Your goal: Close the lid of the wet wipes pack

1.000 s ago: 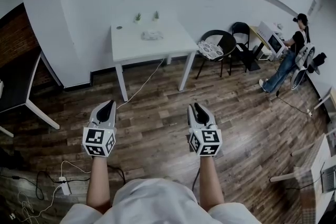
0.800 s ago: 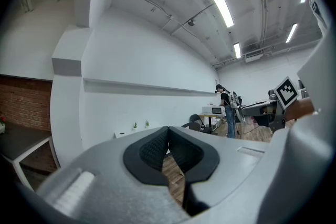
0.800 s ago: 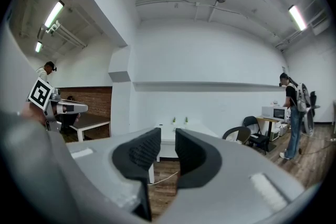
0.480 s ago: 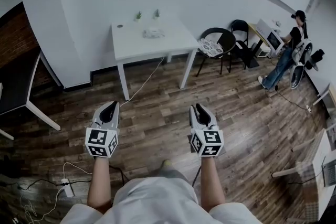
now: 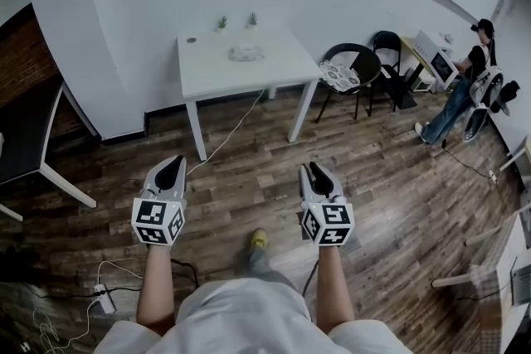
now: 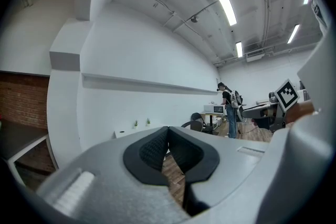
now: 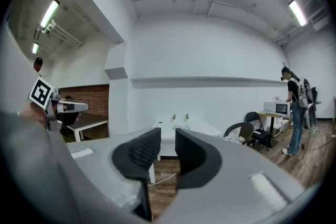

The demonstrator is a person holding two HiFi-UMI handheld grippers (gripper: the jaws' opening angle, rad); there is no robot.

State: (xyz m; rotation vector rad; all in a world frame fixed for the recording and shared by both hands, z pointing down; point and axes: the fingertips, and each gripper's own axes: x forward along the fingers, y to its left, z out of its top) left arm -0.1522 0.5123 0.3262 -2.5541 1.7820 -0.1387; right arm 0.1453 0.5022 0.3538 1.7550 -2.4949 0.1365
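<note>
Head view steeply down, left gripper view and right gripper view level, all sharing far white table (image 5: 207, 70).

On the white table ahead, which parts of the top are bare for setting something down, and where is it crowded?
Bare: the front strip of the table, between the wet wipes pack and the front edge, and the right end. Crowded: the back, with two small plants by the wall and a small round thing at the back left corner.
</note>
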